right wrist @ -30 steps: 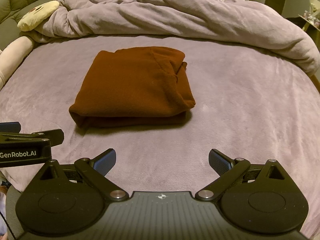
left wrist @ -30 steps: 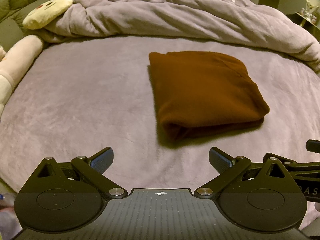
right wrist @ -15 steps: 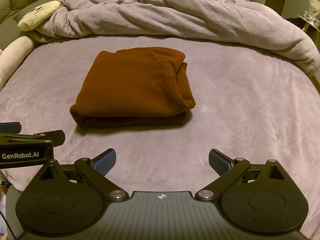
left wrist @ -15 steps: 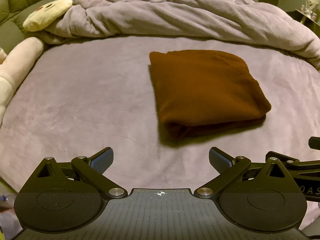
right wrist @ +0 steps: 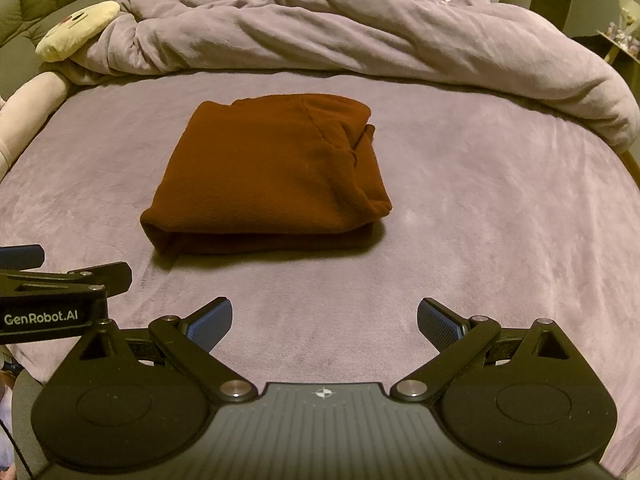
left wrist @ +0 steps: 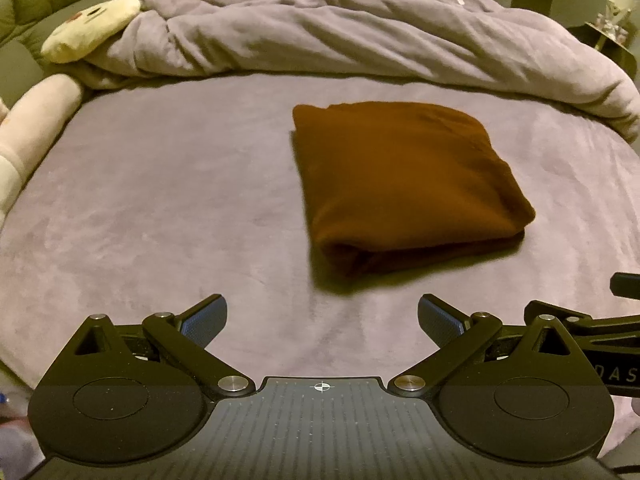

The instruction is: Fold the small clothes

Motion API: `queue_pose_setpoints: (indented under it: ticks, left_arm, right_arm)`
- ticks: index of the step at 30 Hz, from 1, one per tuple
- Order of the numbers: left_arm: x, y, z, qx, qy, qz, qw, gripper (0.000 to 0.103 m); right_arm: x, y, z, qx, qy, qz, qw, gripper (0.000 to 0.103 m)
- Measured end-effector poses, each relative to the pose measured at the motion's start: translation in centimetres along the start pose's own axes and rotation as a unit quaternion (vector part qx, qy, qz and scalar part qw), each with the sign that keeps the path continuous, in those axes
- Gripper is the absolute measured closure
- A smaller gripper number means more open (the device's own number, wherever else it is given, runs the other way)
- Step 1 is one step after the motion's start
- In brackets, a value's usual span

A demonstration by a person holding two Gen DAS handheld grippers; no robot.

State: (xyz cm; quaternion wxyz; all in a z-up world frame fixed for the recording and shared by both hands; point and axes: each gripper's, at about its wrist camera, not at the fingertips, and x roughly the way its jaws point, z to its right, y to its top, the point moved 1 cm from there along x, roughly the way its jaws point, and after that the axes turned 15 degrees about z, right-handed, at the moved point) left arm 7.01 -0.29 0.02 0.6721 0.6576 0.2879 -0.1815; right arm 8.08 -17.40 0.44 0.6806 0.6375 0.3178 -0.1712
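A bed covered in a mauve plush sheet fills both views. On it, near the middle, a brown garment lies folded into a thick rectangle, its rolled edge facing the cameras. Behind it a rumpled duvet is heaped, with a cream plush toy at its left end. The left gripper and right gripper hover short of the garment, jaws spread wide, touching nothing
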Motion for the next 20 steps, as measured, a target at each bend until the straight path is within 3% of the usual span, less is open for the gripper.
queue_pose_setpoints:
  ticks: [20]
  left_arm:
    - [-0.05,0.01,0.41,0.013,0.007,0.001,0.9999,0.000]
  right_arm:
    - [-0.07,0.11,0.14,-0.003,-0.001,0.002,1.000,0.004]
